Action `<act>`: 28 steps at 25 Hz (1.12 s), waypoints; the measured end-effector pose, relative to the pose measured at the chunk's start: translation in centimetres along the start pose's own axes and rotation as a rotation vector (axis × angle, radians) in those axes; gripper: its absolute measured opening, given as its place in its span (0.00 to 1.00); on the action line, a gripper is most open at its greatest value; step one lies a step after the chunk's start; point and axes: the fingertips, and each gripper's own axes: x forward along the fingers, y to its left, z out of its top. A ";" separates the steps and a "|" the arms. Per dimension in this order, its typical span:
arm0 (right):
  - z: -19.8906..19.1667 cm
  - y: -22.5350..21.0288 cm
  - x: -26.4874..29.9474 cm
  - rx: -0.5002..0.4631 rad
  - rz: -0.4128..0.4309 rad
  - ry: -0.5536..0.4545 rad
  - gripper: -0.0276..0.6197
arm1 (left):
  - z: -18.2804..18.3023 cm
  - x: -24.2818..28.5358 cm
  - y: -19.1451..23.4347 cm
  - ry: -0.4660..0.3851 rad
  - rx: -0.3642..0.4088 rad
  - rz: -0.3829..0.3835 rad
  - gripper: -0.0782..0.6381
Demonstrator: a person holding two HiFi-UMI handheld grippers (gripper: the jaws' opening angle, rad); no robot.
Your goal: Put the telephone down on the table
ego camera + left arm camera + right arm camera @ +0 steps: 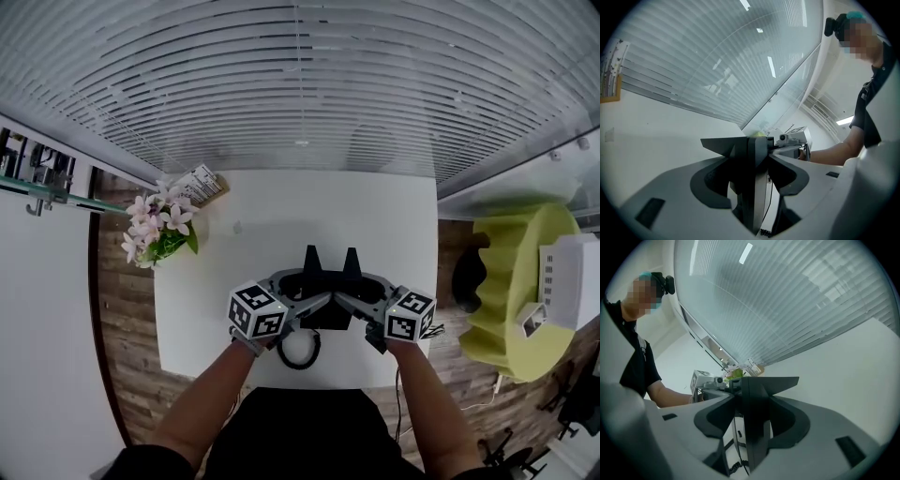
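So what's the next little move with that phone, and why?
Probably lower the telephone straight down, held level, until its base rests on the white table. The left gripper and right gripper both clamp its sides. It seems to sit just above bare tabletop, clear of the flowers, with its coiled cord looping near the front edge.

We see a white bench [375, 216] with a bunch of pink-white flowers [155, 230] at its far left corner, overhanging the edge, a printed packet [199, 183] just behind them, and a black coiled cord [300, 352] near the front edge.
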 end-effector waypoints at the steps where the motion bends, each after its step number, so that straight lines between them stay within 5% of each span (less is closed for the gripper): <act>1: 0.0 -0.3 0.2 0.006 0.001 0.003 0.40 | 0.0 0.2 0.3 0.002 -0.004 0.001 0.45; 28: -0.1 -5.1 2.9 0.175 0.011 0.025 0.40 | 0.0 2.0 5.2 -0.009 -0.196 0.017 0.45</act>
